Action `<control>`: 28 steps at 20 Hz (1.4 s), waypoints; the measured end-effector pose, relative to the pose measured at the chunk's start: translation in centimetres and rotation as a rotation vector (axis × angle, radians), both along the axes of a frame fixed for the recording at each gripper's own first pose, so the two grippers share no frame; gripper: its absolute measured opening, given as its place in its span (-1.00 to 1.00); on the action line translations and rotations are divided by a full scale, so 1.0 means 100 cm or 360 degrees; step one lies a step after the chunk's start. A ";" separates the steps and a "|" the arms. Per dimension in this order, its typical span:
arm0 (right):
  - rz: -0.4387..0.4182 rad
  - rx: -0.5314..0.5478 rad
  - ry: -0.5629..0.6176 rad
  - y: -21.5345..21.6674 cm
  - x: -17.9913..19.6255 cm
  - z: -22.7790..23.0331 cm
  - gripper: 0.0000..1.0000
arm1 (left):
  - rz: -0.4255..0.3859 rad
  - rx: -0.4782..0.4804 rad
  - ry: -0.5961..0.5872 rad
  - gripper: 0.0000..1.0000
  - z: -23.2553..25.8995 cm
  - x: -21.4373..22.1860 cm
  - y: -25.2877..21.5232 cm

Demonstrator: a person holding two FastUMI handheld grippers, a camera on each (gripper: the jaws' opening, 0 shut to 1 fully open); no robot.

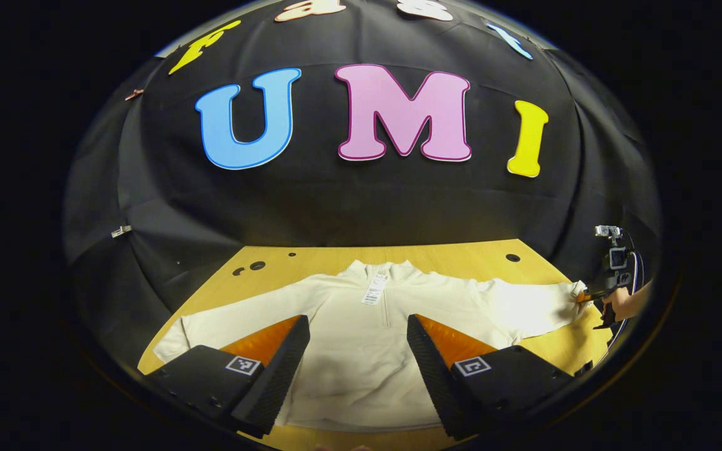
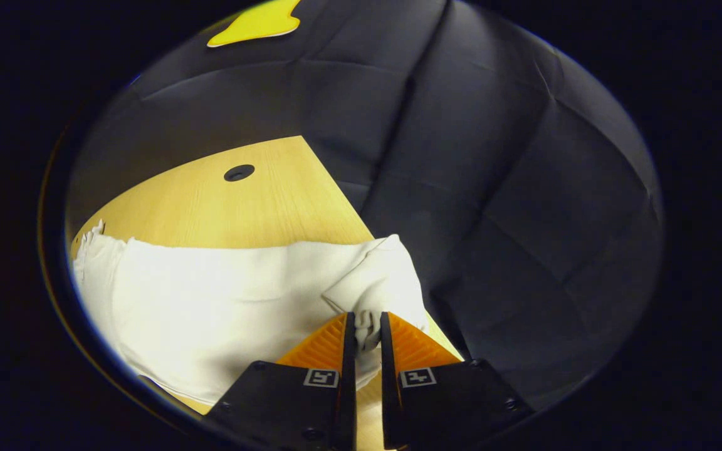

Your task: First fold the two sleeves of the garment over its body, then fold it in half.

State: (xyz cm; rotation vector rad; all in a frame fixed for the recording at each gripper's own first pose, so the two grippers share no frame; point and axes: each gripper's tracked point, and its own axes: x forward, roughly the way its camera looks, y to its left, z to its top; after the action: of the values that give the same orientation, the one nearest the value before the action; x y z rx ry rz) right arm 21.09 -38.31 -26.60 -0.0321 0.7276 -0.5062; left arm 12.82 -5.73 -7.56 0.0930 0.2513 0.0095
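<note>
Left gripper (image 1: 358, 351) nearest in left gripper view: jaws wide apart, holding nothing, hovering over garment (image 1: 361, 351) body, likely waiting its turn. Garment lies flat, collar away, on wooden table (image 1: 461, 254); right gripper (image 1: 586, 294) at far cuff.

Right gripper view: right gripper jaws closed on bunched sleeve cuff (image 2: 370, 294), pinched at end, judged so whole sleeve can swing over body.

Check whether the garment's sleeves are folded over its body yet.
Not yet. The garment lies spread on the table, both sleeves out sideways; the right gripper pinches one cuff.
</note>
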 end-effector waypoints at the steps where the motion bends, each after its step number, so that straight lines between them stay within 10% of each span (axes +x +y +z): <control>1: 0.0011 0.0035 0.0001 0.005 0.000 0.003 -0.77 | 0.0005 -0.0003 0.0001 0.93 0.000 -0.001 0.001; 12: 0.0264 0.0066 -0.0232 0.080 0.025 0.108 -0.82 | 0.0066 -0.0076 -0.0019 0.93 0.009 -0.010 0.032; 28: 0.1093 0.0290 -0.0383 0.507 0.128 0.171 -0.83 | 0.0378 -0.0225 -0.0041 0.95 -0.004 -0.064 0.175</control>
State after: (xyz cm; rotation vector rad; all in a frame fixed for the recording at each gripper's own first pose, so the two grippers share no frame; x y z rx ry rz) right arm 33.84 12.42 -9.53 -0.0475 0.4813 0.2117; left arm 6.42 11.74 -7.94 -0.0780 0.2355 0.2284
